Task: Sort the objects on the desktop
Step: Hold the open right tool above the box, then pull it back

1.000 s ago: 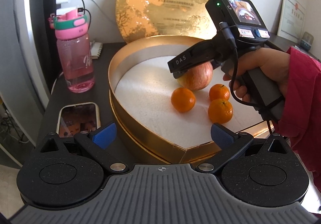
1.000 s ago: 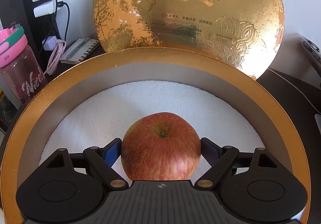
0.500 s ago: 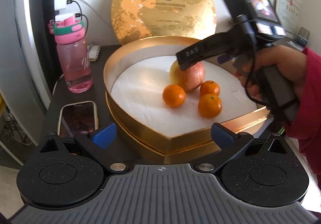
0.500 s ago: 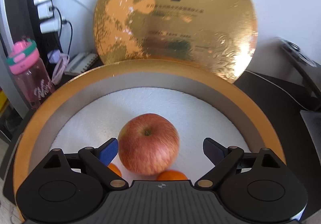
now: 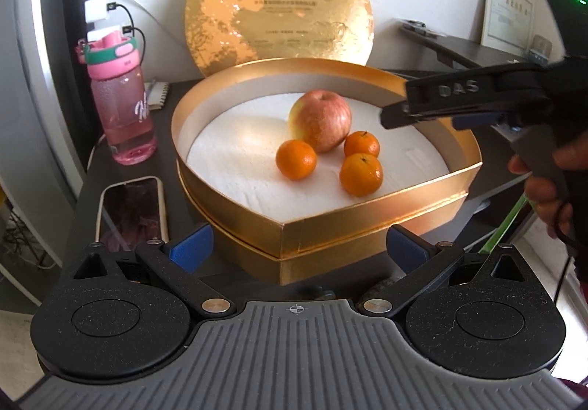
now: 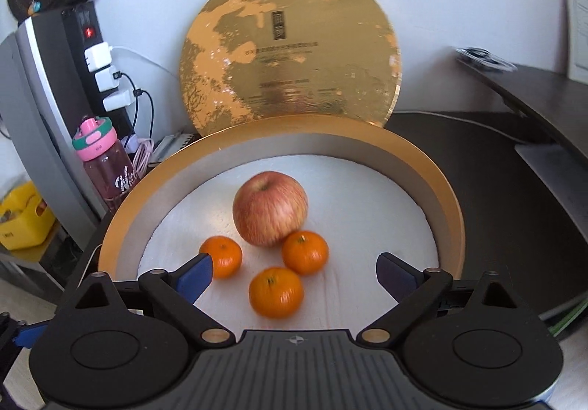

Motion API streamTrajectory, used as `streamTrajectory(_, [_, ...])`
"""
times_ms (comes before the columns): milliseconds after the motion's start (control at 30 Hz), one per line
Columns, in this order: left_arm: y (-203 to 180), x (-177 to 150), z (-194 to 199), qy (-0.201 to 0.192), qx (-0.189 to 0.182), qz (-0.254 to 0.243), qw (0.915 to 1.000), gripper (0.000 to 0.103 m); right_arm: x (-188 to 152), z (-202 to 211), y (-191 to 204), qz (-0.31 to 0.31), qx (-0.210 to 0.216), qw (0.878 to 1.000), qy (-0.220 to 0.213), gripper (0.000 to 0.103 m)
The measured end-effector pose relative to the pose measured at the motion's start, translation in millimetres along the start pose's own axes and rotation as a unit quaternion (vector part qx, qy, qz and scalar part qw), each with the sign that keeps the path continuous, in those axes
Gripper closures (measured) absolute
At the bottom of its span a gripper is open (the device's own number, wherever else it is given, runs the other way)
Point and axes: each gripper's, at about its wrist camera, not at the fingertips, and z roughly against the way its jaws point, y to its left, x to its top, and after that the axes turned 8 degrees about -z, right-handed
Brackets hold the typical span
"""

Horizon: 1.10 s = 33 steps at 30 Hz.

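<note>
Now the right gripper has just been opening its jaws; they stand wide with nothing clamped. Ahead of them the apple sits in the gold box, 3 oranges nearer. The apple looks firm, smooth, fairly heavy: best gripped across its widest middle. The left gripper hangs wide and empty.

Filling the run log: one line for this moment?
right gripper: open, just opening, empty | apple: in gold box | left gripper: open, empty

Right claw handle cut off at frame edge.
</note>
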Motion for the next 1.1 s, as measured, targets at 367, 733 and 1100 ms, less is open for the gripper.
streamTrajectory(367, [1,-6,7,-0.01,-0.013,-0.007,0.9998,0.0,-9,19,5,-0.004,-0.016,1.0,-0.013,0.007])
streamTrajectory(733, [6,-8,9,-0.011,-0.014,-0.001,0.9998,0.0,-9,16,19,0.01,-0.003,1.0,-0.011,0.006])
streamTrajectory(1100, [3,-6,6,-0.006,-0.016,-0.005,0.9998,0.0,-8,14,18,0.008,0.0,1.0,-0.007,0.006])
